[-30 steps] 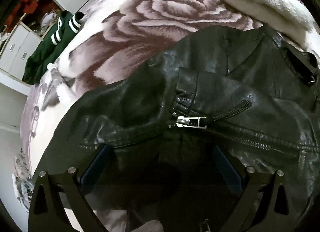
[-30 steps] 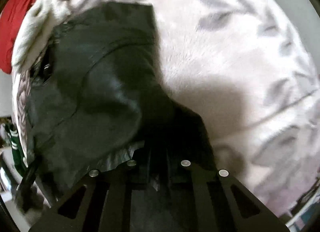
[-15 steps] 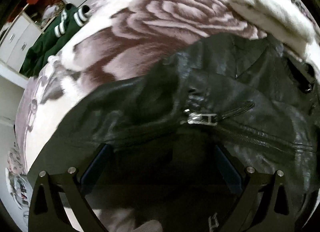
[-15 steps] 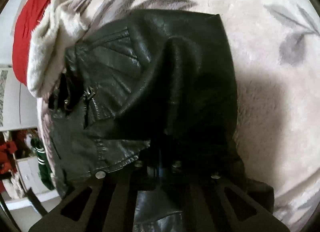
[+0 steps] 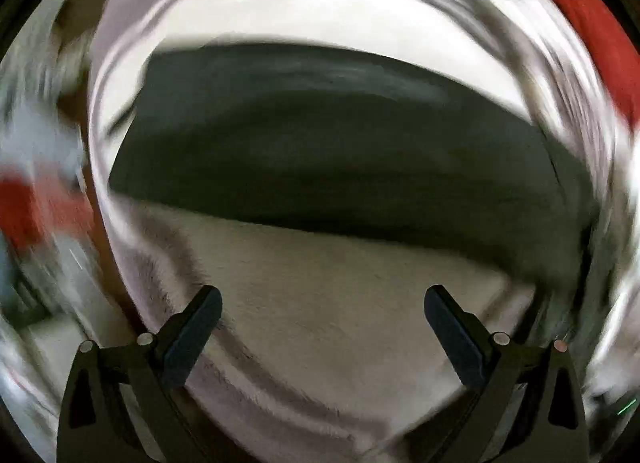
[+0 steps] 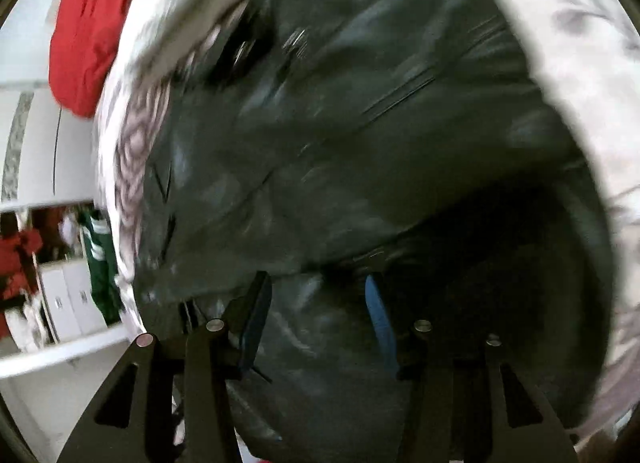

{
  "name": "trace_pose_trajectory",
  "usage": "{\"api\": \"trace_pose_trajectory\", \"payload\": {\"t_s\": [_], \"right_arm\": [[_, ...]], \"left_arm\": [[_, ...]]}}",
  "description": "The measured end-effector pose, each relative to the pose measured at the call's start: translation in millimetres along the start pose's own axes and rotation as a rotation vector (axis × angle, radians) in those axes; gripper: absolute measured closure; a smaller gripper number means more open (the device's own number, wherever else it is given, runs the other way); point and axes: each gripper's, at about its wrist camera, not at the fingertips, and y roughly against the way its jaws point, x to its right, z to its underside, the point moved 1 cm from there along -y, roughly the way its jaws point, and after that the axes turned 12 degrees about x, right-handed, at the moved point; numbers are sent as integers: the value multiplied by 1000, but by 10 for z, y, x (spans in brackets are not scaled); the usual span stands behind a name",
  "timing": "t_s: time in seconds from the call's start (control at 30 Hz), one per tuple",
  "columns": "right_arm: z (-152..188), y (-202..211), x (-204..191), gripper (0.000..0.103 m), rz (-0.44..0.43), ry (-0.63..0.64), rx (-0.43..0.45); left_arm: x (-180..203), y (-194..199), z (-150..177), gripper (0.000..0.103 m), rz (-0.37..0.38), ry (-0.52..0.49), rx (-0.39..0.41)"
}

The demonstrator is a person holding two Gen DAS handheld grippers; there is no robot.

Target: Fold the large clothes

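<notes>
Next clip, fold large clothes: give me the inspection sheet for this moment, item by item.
Surface: pale plush blanket with grey floral print, covering a bed.
Job's things: black leather jacket, lying bunched on the blanket; zipper visible; both views motion-blurred.
Clutter: red garment and white fleecy garment beyond the jacket; green striped garment at the bed's edge.
Grippers: left gripper open, empty, above bare blanket, apart from the jacket; right gripper open, jacket between and beneath its fingers, contact unclear.
Cables: nothing seen.
Surroundings: white cabinets beside the bed.
</notes>
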Motion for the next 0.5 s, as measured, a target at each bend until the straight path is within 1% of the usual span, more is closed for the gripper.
{"api": "trace_pose_trajectory", "payload": {"t_s": [0.03,0.07,0.1,0.13,0.17,0.2,0.23,0.27,0.3,0.37,0.47,0.5], "right_arm": [[54,-98,-129,52,8,27,-4],[124,-224,-198,52,1,48,-4],[148,-319,-301,52,-5,66,-3],[179,-361,-405,52,-9,86,1],[197,-473,-539,52,-10,99,1],[223,-536,-626,52,-9,113,0],[229,-701,-764,52,1,129,1],[260,-793,-883,52,19,155,8],[279,-814,-939,52,31,174,14],[307,-864,-1035,52,58,203,23],[351,-944,-1124,52,74,220,25],[357,-932,-1115,52,76,221,25]], "left_arm": [[-115,-29,-37,4,38,76,5],[-241,-61,-86,11,87,165,22],[-375,-104,-146,14,135,269,51],[-452,-127,-181,18,156,332,77],[-525,-150,-215,28,168,392,107],[-575,-161,-242,40,171,431,127],[-630,-162,-281,50,171,472,157],[-679,-150,-325,71,165,500,184],[-714,-143,-356,87,174,521,194],[-747,-146,-412,94,215,558,209],[-746,-167,-547,98,231,531,215],[-733,-137,-595,99,237,518,228]]}}
